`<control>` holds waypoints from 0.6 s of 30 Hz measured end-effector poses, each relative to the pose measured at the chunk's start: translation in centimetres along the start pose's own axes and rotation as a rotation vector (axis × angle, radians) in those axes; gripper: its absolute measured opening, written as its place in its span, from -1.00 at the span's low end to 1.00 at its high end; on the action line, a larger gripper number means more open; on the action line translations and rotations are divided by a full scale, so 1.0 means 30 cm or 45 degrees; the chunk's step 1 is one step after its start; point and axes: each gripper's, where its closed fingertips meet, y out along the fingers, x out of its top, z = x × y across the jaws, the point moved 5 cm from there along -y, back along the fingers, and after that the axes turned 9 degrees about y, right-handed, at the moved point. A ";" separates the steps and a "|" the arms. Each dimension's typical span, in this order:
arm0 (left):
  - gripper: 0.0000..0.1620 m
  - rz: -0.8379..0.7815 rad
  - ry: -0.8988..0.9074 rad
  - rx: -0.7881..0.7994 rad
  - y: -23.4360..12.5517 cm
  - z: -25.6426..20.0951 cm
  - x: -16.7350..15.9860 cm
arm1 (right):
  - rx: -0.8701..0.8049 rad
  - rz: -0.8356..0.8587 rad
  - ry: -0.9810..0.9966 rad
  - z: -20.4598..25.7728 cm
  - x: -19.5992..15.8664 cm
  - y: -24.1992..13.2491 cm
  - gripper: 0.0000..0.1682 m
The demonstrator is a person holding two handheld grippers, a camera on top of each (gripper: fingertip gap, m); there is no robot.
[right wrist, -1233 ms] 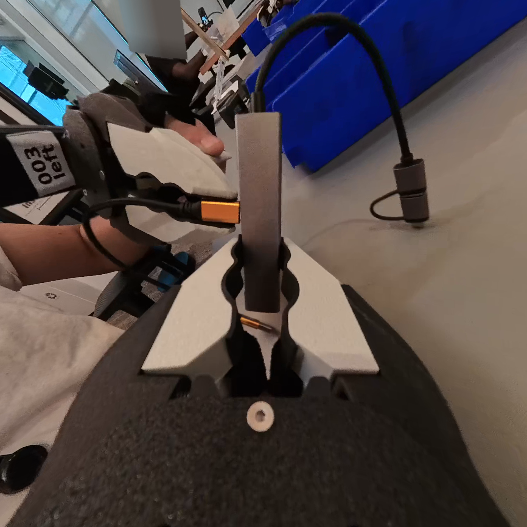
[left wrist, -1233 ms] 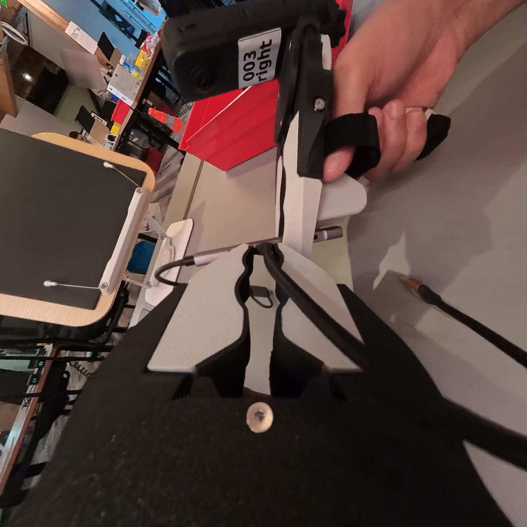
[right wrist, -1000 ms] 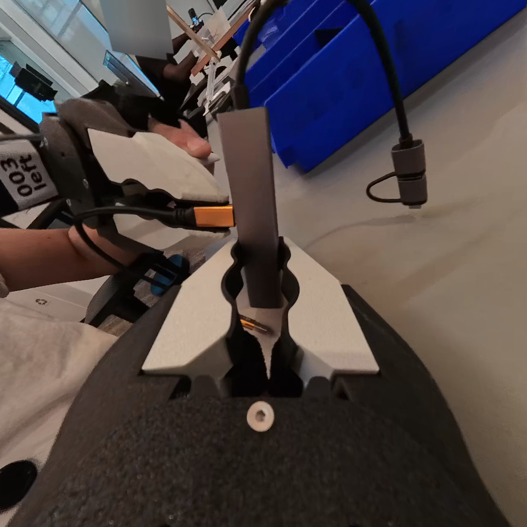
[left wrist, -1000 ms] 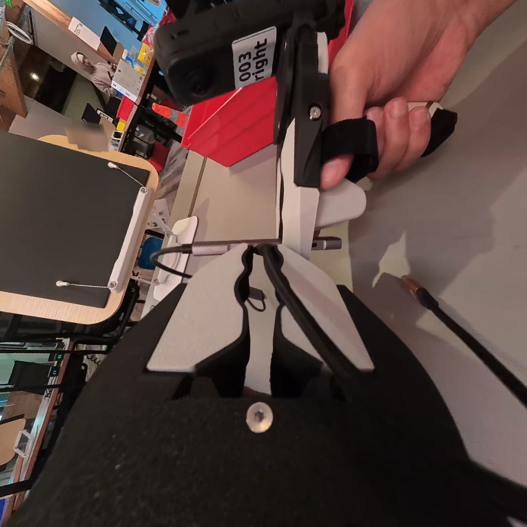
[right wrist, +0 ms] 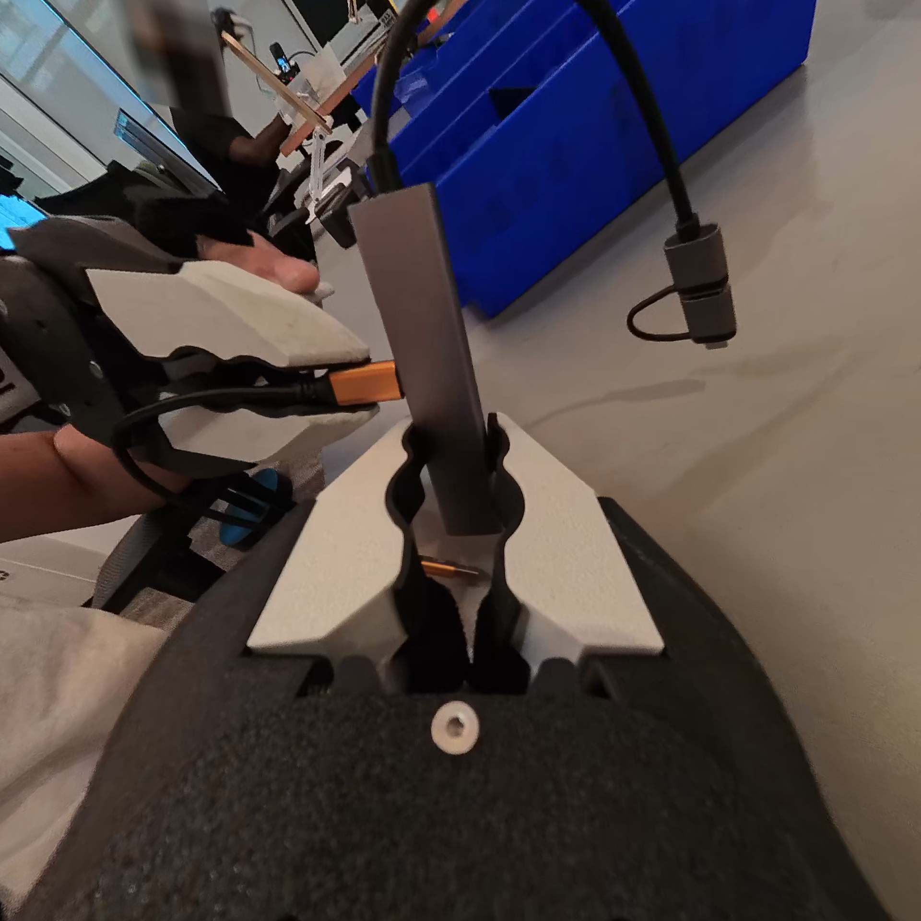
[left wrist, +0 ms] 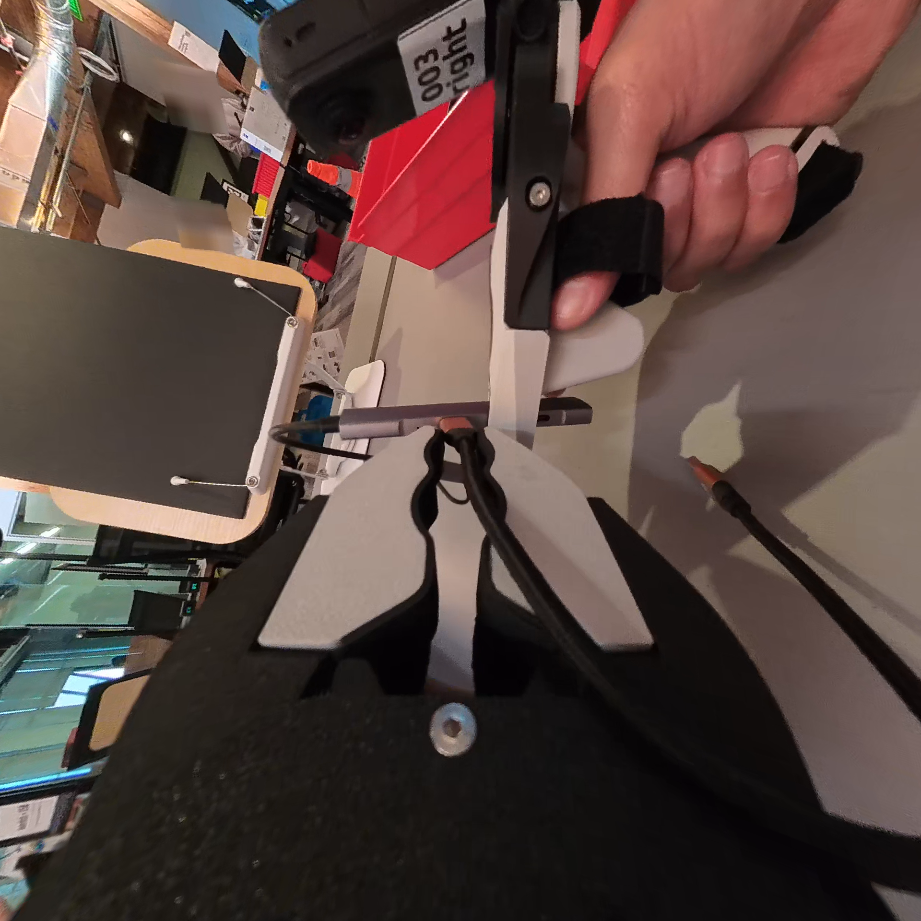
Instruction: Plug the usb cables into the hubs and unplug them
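I am clamping the grey USB hub (right wrist: 423, 359) in my right gripper (right wrist: 453, 478), while my left gripper (left wrist: 456, 448) is pinching the orange USB plug (right wrist: 366, 388), touching the hub's side.

Blue bins (right wrist: 573, 164) stand on the grey table (right wrist: 747, 448); red bins (left wrist: 428, 189) (stacked) and a black board (left wrist: 134, 369) sit opposite.

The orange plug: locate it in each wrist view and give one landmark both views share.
Left wrist view: the orange plug shows just above centre, between the left gripper's fingertips, against the grey hub.
Right wrist view: left of centre, at, its tip meeting the hub's side.
Shared landmark: the grey hub, clamped in the right gripper.
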 end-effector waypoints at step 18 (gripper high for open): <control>-0.86 -0.409 -0.296 -0.150 -0.044 0.022 0.032 | 0.771 0.011 0.282 0.092 0.033 -0.118 -0.60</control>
